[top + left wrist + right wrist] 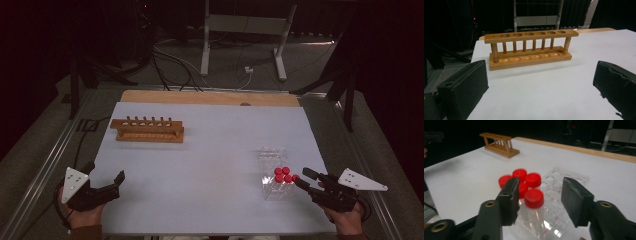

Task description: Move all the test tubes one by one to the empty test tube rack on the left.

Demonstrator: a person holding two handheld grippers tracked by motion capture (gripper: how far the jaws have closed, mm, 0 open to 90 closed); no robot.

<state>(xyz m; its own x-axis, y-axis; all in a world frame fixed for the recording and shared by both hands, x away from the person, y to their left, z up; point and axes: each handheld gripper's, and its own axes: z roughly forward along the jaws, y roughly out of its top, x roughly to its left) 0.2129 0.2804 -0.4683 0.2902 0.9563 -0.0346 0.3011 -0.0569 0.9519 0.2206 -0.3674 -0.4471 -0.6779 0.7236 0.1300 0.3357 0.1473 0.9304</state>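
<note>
Red-capped tubes (pixel 534 198) stand upright in a clear plastic rack (pixel 564 195) near the right front corner of the desk (pixel 210 165), five caps bunched at the end of the rack closest to the person, the holes farther along left bare. Standing them cap-up at that near end puts the caps where jaws coming in low from the desk edge can reach them without crossing the rest of the rack. In the right gripper view the right gripper (pixel 539 200) has one cap and its clear tube between its jaws; a gap shows on the right of the cap and the left pad sits close beside it, so I judge the jaws partly spread around the tube and not yet pinching it. The high view shows that gripper (pixel 300 179) lying nearly level, its tips at the edge of the cluster of caps. A wooden rack (pixel 148 130) with a row of six empty holes stands well apart, toward the far left of the desk; its emptiness suggests it is the place meant for the tubes. The left gripper (pixel 112 184) rests low at the near left corner with its jaws spread wide and nothing between them, aimed at the wooden rack, probably waiting to steady it or take a tube
</note>
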